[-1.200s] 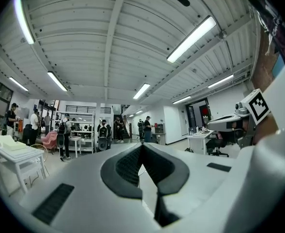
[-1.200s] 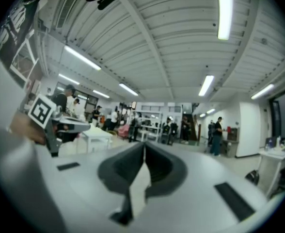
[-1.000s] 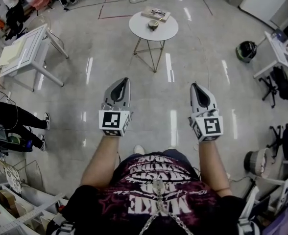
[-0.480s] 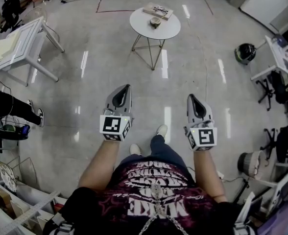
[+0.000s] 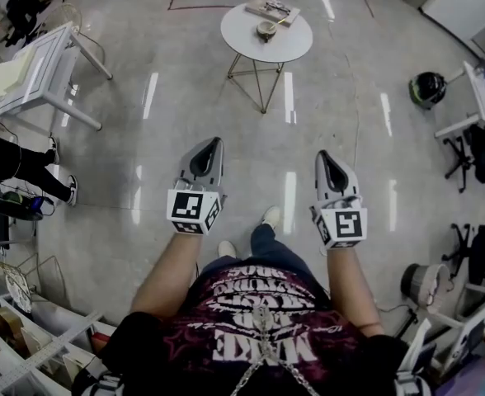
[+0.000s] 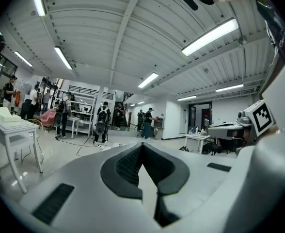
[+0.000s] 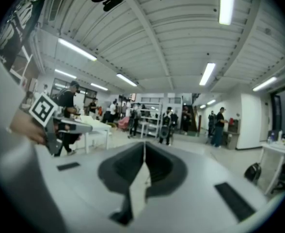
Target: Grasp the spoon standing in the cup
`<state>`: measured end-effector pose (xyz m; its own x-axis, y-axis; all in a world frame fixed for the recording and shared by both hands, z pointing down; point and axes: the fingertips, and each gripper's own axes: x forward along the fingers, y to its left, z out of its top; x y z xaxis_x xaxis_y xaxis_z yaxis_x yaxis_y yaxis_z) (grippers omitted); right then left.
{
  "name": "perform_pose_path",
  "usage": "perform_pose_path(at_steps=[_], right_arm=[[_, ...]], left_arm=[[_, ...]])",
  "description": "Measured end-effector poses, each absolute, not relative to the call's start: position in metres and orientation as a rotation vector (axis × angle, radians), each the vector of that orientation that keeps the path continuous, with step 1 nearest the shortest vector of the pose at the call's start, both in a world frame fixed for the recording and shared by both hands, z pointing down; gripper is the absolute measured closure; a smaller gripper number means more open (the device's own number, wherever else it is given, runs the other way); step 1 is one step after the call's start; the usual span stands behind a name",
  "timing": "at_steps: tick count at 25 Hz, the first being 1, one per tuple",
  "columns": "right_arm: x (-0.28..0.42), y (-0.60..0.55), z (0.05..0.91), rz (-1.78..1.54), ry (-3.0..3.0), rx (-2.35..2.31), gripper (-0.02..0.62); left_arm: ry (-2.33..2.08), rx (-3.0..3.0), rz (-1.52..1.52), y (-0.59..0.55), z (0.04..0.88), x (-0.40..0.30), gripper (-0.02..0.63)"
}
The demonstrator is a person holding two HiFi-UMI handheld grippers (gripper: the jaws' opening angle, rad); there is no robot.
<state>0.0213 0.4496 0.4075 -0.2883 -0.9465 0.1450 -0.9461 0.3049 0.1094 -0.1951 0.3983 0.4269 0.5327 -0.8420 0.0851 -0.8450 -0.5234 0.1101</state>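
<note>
- While I stand on the shiny floor (image 5: 185, 97), I hold my left gripper (image 5: 213, 143) and right gripper (image 5: 324, 157) roughly level in front of my body, side by side and apart.
- Left jaws: pressed together at the tips, pinching nothing.
- Right jaws: pressed together, pinching nothing.
- Cup (image 5: 266, 30): on the round white worktop (image 5: 296, 46), well ahead of both grippers.
- Spoon: too small to make out.

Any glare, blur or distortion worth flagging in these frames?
Head view: sharp, but light streaks glare off the glossy floor, and edges bow. Left gripper view: heavy fisheye, dark corners, left claw soft. Right gripper view: same fisheye, softer overall, right claw blurred.
</note>
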Motion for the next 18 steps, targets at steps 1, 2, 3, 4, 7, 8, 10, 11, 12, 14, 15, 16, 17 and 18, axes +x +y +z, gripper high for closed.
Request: perform_pose_path(at_steps=[1, 2, 3, 4, 7, 8, 10, 11, 12, 14, 15, 16, 17, 18], right_arm=[[0.025, 0.441, 0.408, 0.000, -2.394, 1.746, 0.561], [0.028, 0.433, 0.408, 0.004, -2.405, 1.741, 0.561], [0.032, 0.426, 0.408, 0.007, -2.416, 1.736, 0.561], [0.036, 0.419, 0.407, 0.008, -2.426, 1.728, 0.561], [0.048, 0.404, 0.403, 0.003, -2.446, 1.709, 0.561], [0.052, 0.398, 0.402, 0.004, -2.449, 1.705, 0.561], [0.061, 0.389, 0.403, 0.008, -2.451, 1.695, 0.561], [0.065, 0.386, 0.403, 0.012, -2.451, 1.689, 0.561], [0.070, 0.383, 0.404, 0.016, -2.452, 1.684, 0.561], [0.080, 0.377, 0.404, 0.019, -2.458, 1.678, 0.561], [0.085, 0.374, 0.402, 0.016, -2.463, 1.675, 0.561], [0.090, 0.370, 0.401, 0.011, -2.467, 1.671, 0.561], [0.095, 0.366, 0.399, 0.006, -2.473, 1.666, 0.561], [0.099, 0.363, 0.397, 0.001, -2.478, 1.658, 0.561]], left_arm=[[-1.449, 2.632, 0.036, 0.393, 0.428, -0.187, 0.581], [-1.443, 2.635, 0.038, 0.386, 0.429, -0.179, 0.581], [-1.435, 2.633, 0.036, 0.380, 0.430, -0.171, 0.581], [-1.427, 2.628, 0.035, 0.374, 0.431, -0.163, 0.581], [-1.412, 2.618, 0.037, 0.357, 0.433, -0.141, 0.581], [-1.411, 2.621, 0.036, 0.352, 0.431, -0.135, 0.581], [-1.408, 2.625, 0.035, 0.341, 0.430, -0.123, 0.581], [-1.406, 2.621, 0.036, 0.337, 0.430, -0.118, 0.581], [-1.404, 2.616, 0.038, 0.334, 0.431, -0.113, 0.581], [-1.406, 2.608, 0.038, 0.329, 0.431, -0.104, 0.581], [-1.411, 2.607, 0.038, 0.326, 0.430, -0.099, 0.581], [-1.416, 2.607, 0.036, 0.324, 0.429, -0.095, 0.581], [-1.423, 2.607, 0.034, 0.322, 0.426, -0.091, 0.581], [-1.430, 2.607, 0.030, 0.320, 0.423, -0.087, 0.581]])
